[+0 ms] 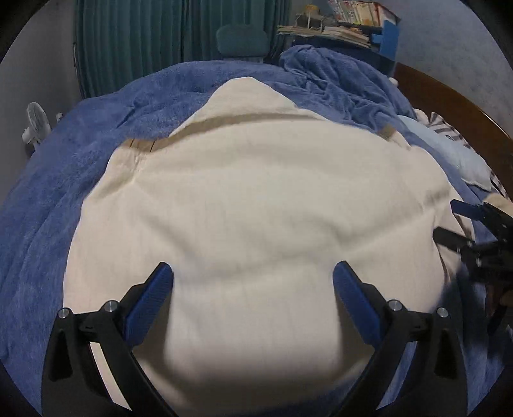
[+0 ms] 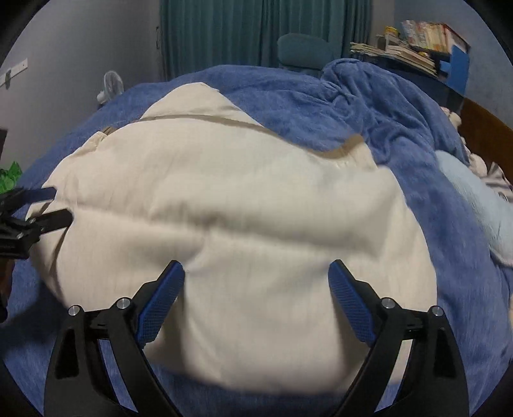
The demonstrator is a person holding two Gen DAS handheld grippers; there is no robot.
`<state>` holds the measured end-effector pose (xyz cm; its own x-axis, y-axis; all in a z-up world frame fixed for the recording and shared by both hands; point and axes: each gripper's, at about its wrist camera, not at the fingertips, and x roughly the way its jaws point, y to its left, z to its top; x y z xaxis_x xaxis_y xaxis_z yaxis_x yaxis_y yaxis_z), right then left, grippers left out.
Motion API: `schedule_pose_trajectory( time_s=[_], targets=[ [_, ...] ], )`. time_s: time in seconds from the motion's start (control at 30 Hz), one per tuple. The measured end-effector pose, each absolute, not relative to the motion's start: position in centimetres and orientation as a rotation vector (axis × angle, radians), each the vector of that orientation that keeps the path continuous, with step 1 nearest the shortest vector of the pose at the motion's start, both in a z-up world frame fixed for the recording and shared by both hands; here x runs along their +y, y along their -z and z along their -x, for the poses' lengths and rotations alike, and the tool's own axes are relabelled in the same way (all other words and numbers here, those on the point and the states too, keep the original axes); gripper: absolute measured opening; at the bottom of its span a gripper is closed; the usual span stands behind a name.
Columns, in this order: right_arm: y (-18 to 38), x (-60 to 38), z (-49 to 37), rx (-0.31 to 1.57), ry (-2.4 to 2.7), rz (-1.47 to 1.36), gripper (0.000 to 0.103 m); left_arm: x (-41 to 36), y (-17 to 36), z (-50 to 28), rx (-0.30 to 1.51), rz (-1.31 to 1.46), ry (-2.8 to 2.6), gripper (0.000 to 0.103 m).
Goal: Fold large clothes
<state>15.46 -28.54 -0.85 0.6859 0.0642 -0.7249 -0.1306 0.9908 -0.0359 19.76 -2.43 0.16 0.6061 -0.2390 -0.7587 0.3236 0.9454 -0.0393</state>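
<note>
A large cream garment (image 1: 250,205) lies folded over on a blue blanket (image 1: 64,179) on the bed; it also shows in the right wrist view (image 2: 231,199). A tan band runs along its far edge. My left gripper (image 1: 253,276) is open and empty, hovering above the garment's near part. My right gripper (image 2: 256,276) is open and empty above the same garment. The right gripper shows at the right edge of the left wrist view (image 1: 455,221), by the garment's right side. The left gripper shows at the left edge of the right wrist view (image 2: 54,205).
A bunched blue blanket (image 1: 340,77) lies at the far right of the bed. A light blue pillow (image 1: 449,150) and striped cloth lie by the wooden headboard (image 1: 455,102). A fan (image 1: 35,125), teal curtains (image 1: 160,41), a chair (image 1: 242,40) and a cluttered shelf (image 1: 346,22) stand beyond.
</note>
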Motion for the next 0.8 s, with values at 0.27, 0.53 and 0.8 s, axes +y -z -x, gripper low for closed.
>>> schedule_pose_trajectory(
  time_s=[0.27, 0.53, 0.8],
  targets=[
    [1.0, -28.1, -25.7, 0.925, -0.063, 0.052, 0.093, -4.0, 0.4, -30.1, 1.015, -0.117, 0.234, 0.096],
    [4.1, -28.9, -32.5, 1.085, -0.033, 0.012, 0.097, -4.4, 3.4, -35.3, 1.141, -0.149, 0.169, 0.097],
    [6.9, -28.7, -32.0, 1.088, -0.018, -0.016, 0.097, -3.8, 5.9, -36.4, 1.177, -0.103, 0.186, 0.098]
  ],
)
